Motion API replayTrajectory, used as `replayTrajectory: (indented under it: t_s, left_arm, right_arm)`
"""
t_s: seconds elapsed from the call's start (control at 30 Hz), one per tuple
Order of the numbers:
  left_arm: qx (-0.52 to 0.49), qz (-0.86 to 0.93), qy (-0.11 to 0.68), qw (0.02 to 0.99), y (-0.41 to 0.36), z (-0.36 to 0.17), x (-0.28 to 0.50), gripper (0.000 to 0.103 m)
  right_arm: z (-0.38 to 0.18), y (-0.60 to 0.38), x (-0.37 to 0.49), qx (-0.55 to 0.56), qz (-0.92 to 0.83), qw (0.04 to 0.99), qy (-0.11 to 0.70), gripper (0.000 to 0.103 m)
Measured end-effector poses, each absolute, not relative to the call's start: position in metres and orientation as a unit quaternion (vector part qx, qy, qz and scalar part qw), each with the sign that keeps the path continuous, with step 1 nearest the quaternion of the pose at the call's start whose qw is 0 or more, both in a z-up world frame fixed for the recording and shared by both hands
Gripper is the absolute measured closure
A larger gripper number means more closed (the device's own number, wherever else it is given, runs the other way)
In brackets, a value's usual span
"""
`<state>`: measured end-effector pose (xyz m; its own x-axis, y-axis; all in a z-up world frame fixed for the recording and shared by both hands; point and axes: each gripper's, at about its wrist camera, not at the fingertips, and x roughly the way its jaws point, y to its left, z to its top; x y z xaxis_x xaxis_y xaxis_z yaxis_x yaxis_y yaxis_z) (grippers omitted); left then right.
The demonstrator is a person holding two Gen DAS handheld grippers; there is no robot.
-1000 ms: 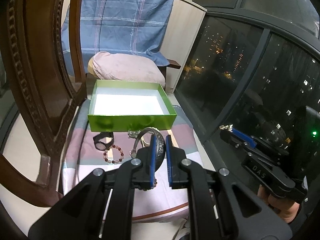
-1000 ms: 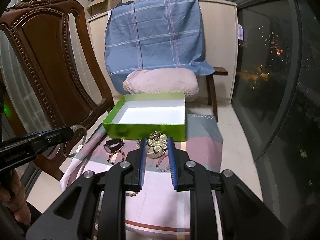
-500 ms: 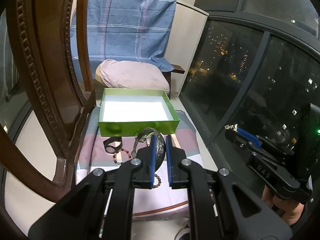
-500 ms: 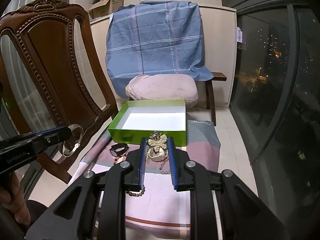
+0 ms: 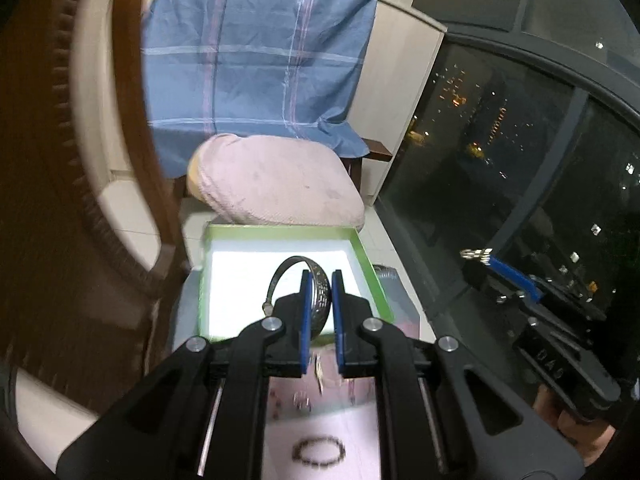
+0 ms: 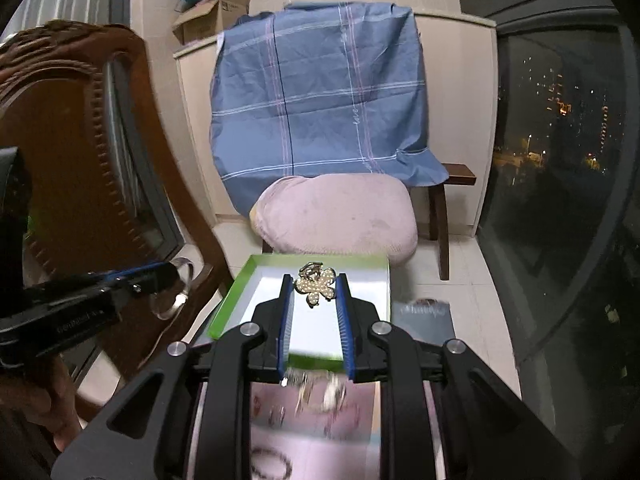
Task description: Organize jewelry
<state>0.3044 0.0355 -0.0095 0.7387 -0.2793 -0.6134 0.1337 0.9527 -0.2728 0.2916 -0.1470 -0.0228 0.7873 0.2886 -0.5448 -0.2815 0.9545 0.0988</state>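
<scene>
Two grippers are showing, the left gripper [image 5: 319,280] and the right gripper [image 6: 315,284], each carrying two blue-lined fingers [image 5: 306,300]. One silver bangle [image 5: 316,300] is sitting between the left pair, and one pearl flower clip [image 6: 316,285] between the right pair. One green box [image 6: 230,300] is lying open. One dark bead bracelet [image 5: 318,450] is lying apart on the striped cloth [image 5: 352,440]; the other pieces there are blurring too much to count. One pink cushion [image 6: 336,212], one blue plaid cloth [image 6: 320,92] and two cardboard boxes [image 6: 216,12] are standing behind

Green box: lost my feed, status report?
Left gripper shut on bangle. Right gripper shut on pearl flower clip. Green box empty, path clear.
</scene>
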Motion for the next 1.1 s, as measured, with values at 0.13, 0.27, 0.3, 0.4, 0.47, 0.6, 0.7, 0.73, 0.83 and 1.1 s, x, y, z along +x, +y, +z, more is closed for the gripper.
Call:
replayTrajectory:
  t_s: [0.13,0.27,0.3,0.4,0.47,0.6,0.7,0.73,0.83,1.1]
  left_arm:
    - [-0.097,-0.107,0.373,0.916,0.031,-0.029,0.373,0.093]
    - [-0.106,-0.089,0.42,0.897,0.037,-0.077,0.436,0.093]
    - [-0.109,-0.088,0.428,0.893,0.038,-0.087,0.444,0.093]
    - [-0.115,-0.073,0.459,0.878,0.043,-0.128,0.477,0.093]
    - [-0.112,-0.065,0.475,0.87,0.043,-0.153,0.493,0.093]
    - [-0.108,-0.051,0.463,0.878,0.047,-0.17,0.5,0.022]
    - [-0.103,-0.046,0.42,0.901,0.046,-0.146,0.475,0.019]
    - [-0.108,-0.056,0.409,0.904,0.047,-0.128,0.456,0.017]
    - [-0.099,-0.05,0.373,0.921,0.047,-0.083,0.396,0.008]
    - [-0.058,-0.05,0.327,0.942,0.025,-0.02,0.23,0.004]
  right_arm:
    - [-0.048,-0.141,0.361,0.019,0.15,0.932,0.329,0.082]
    - [-0.097,-0.133,0.429,0.019,0.131,0.914,0.384,0.082]
    - [-0.113,-0.13,0.446,0.014,0.121,0.909,0.398,0.082]
    - [-0.152,-0.126,0.478,0.005,0.103,0.898,0.427,0.082]
    - [-0.173,-0.125,0.494,0.0,0.09,0.891,0.444,0.081]
    - [-0.189,-0.133,0.504,0.01,0.065,0.891,0.45,0.034]
    - [-0.168,-0.145,0.483,0.024,0.055,0.907,0.418,0.032]
    - [-0.157,-0.149,0.469,0.025,0.057,0.912,0.405,0.03]
    - [-0.117,-0.158,0.41,0.005,0.055,0.932,0.358,0.02]
    - [-0.042,-0.181,0.235,-0.021,0.032,0.956,0.29,0.009]
